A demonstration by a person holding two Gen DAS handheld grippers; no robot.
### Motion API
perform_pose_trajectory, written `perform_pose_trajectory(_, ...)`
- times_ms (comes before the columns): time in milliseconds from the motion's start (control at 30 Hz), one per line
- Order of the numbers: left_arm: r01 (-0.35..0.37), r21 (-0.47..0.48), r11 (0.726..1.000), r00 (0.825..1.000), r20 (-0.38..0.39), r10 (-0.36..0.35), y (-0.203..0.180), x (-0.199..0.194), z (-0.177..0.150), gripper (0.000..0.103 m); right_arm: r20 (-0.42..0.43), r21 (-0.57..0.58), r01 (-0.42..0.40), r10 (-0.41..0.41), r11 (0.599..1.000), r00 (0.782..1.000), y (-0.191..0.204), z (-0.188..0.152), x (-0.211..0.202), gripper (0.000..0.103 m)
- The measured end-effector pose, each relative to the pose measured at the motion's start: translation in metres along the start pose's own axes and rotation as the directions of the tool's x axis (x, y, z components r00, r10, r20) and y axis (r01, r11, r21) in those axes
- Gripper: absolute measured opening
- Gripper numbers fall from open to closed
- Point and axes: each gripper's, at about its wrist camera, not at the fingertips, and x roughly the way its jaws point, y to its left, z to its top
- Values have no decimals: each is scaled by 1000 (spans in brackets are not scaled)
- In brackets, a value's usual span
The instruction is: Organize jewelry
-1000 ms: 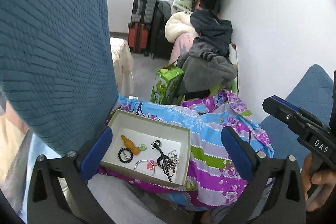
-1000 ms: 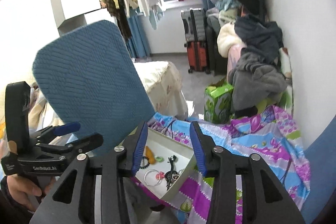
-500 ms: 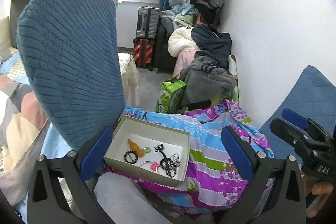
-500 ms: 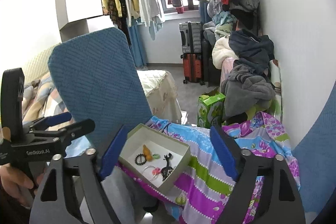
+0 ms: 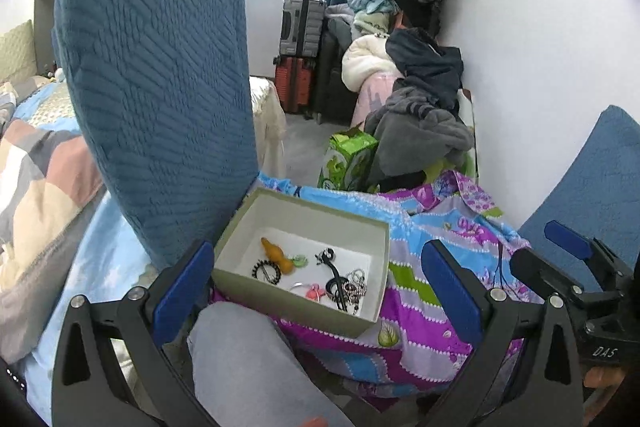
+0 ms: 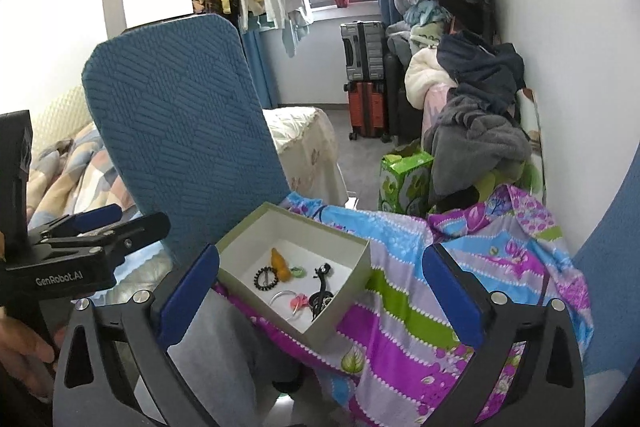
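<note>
Several bits of jewelry are sitting in a shallow open box (image 5: 372,239) that's resting on a bright patterned blanket (image 5: 432,331) over the person's lap, with a grey-clad knee (image 5: 248,359) poking in just under the box at 6 o'clock. Inside the box, an orange piece (image 5: 276,254) is lying toward 10 o'clock with a little green bit (image 5: 298,260) touching its right side, a black beaded ring (image 5: 265,270) is sitting at 8 o'clock, a pink piece on a thin hoop (image 5: 313,291) is down at 6 o'clock, and a tangle of black cord and silver chain (image 5: 345,286) is filling the 4 o'clock corner. Both claws are hovering short of the box, nothing between the fingers of either. Left gripper (image 5: 318,293) is spread wide, framing the box in its own view. Right gripper (image 6: 320,297) is opening right now, its jaws already standing far apart and clear of everything. A tall blue quilted cushion (image 5: 160,99) is standing upright just beside the box at 10 o'clock. Further out at 1 o'clock a green carton (image 5: 348,159) is sitting on the floor by a heap of clothes (image 5: 420,115), with stacked suitcases (image 5: 300,59) at 12 o'clock.
</note>
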Motion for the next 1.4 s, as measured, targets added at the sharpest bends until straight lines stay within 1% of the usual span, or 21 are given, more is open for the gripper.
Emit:
perform_pose_trajectory(367, -6, 0, 1000, 999, -43, 6, 1, 12, -17, 103, -43, 10, 29, -28, 1000, 999, -3, -22, 11, 102)
perform_pose_trajectory(733, -31, 10, 999, 998, -61, 32, 2, 15, -20, 103, -37, 20, 38, -37, 999, 999, -7, -23, 12, 103)
perform_pose_trajectory(900, -32, 13, 999, 997, -67, 33, 2, 17, -20, 103, -29, 19, 56, -56, 998, 998, -9, -23, 9, 103)
perform_pose_trajectory(1400, -36, 13, 999, 997, -67, 37, 1, 17, -21, 103, -27, 21, 66, -65, 998, 998, -13, -21, 7, 103)
